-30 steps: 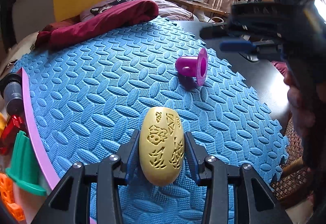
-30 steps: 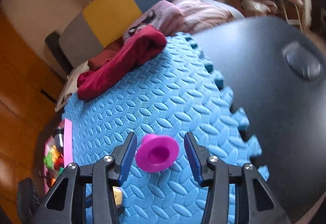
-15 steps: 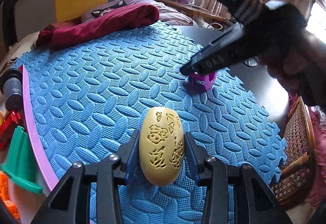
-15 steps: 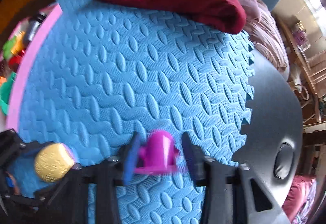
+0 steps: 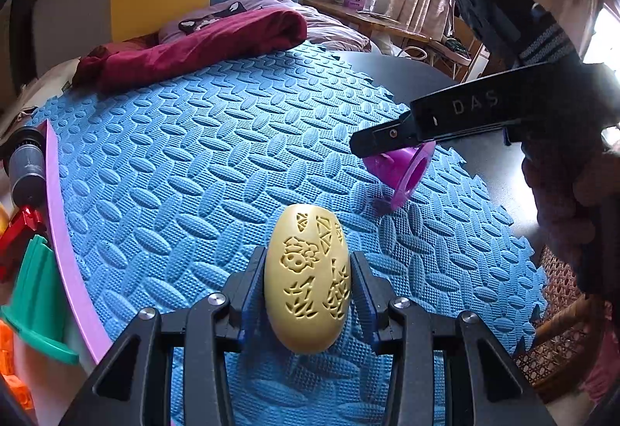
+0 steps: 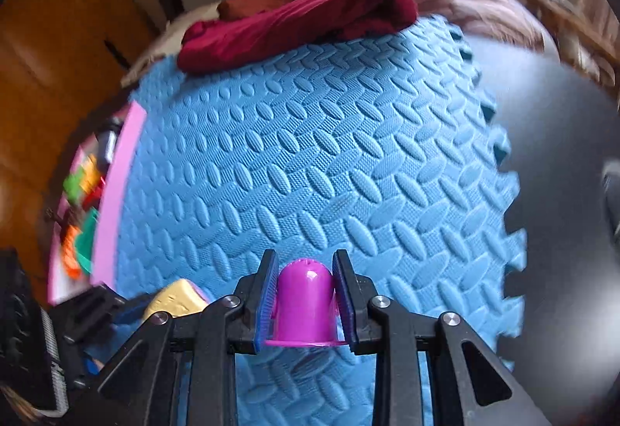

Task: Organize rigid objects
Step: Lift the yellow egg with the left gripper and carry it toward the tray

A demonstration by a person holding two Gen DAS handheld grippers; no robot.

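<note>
blue mat [image 5: 201, 162]: open middle | red blanket [image 5: 201, 42]: far edge | pink bin [image 5: 58, 216]: left

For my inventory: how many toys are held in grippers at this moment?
2. The yellow egg sits in the left gripper; the purple cup is in the right gripper.

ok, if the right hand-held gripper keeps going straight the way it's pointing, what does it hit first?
Probably bare blue foam mat: nothing lies on it ahead of the right hand-held gripper, shut on the purple cup. Beyond lies the red blanket, though depth is unclear.
</note>
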